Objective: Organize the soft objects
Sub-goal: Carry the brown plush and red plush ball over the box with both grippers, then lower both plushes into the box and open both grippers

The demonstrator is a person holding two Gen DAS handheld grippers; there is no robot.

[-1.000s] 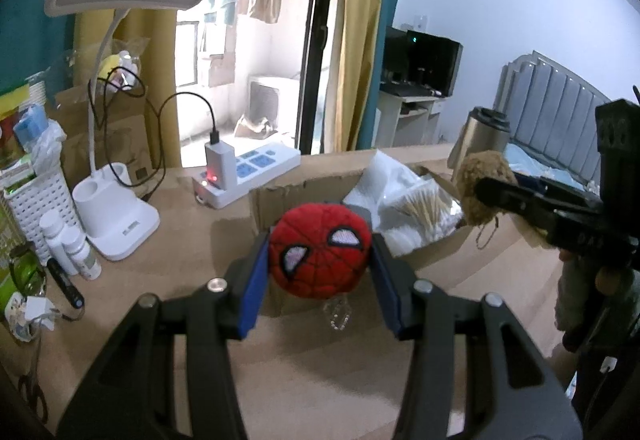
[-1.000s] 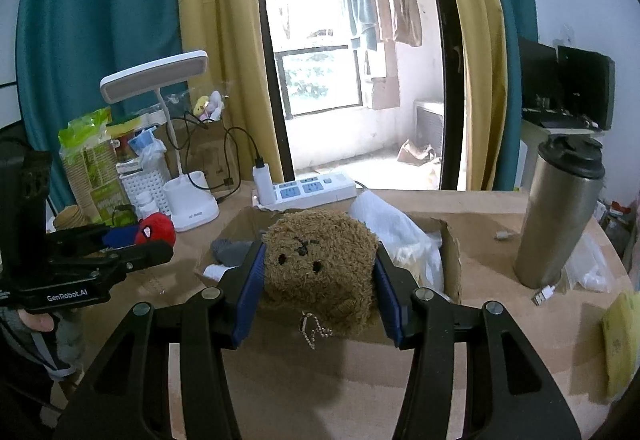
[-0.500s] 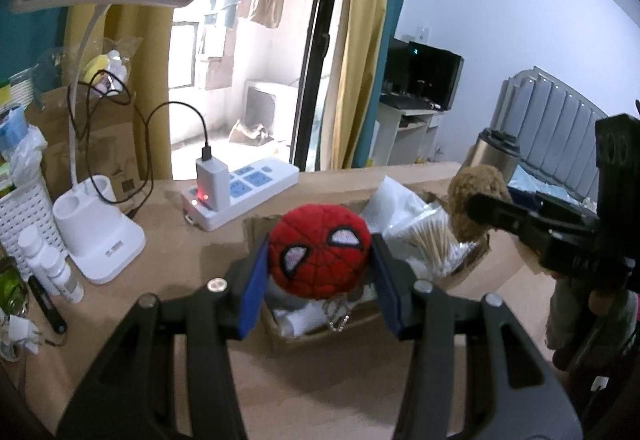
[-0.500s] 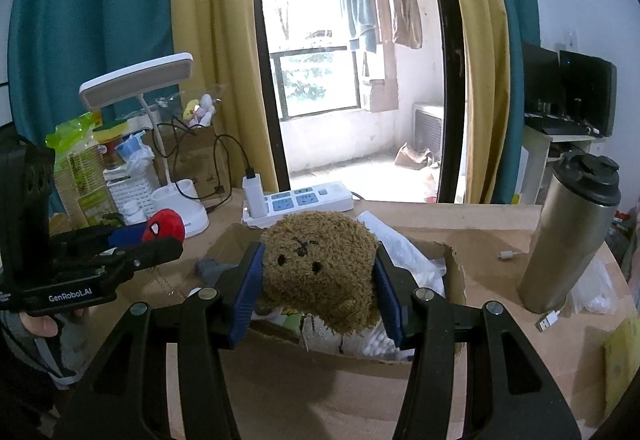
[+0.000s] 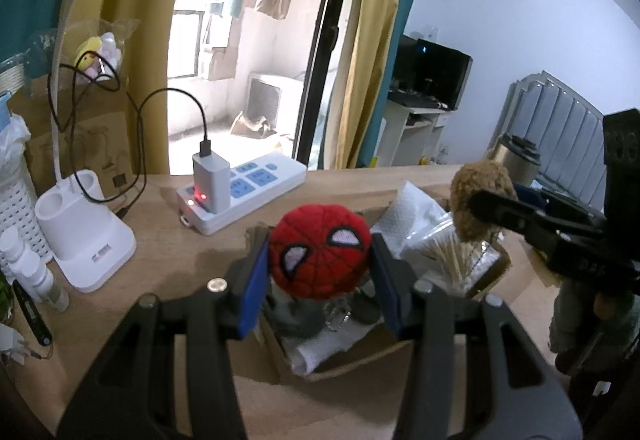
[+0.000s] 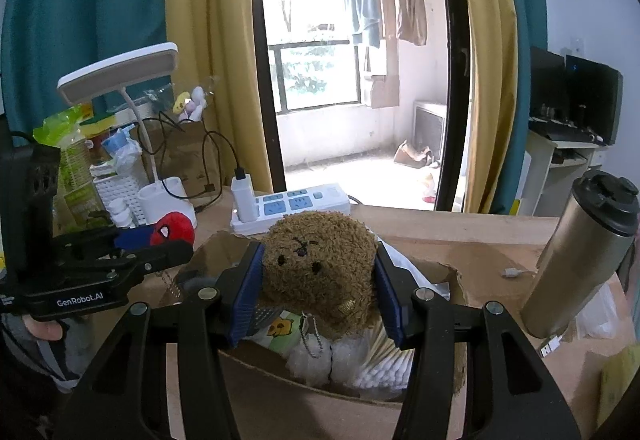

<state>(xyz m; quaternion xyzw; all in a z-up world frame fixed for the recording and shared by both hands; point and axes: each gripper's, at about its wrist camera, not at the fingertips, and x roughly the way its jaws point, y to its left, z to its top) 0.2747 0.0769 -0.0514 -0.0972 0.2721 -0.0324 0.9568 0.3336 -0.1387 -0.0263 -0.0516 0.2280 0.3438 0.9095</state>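
Observation:
My left gripper [image 5: 318, 278] is shut on a red Spider-Man plush ball [image 5: 318, 250] and holds it over the left part of an open cardboard box [image 5: 352, 356]. My right gripper [image 6: 318, 286] is shut on a brown fuzzy plush [image 6: 318, 268] and holds it over the same box [image 6: 304, 396]. The box holds white tissue, cotton swabs and small packets. The brown plush [image 5: 478, 199] and right gripper show at the right of the left wrist view. The red plush [image 6: 173, 228] shows at the left of the right wrist view.
A white power strip [image 5: 244, 187] with a charger lies behind the box. A white desk lamp base [image 5: 86, 240] and a white basket [image 5: 18, 207] stand to the left. A steel tumbler [image 6: 580, 260] stands right of the box. The wooden table [image 5: 168, 264] carries it all.
Both grippers have moved forward and down, from in front of the box to above its opening, each still holding its plush.

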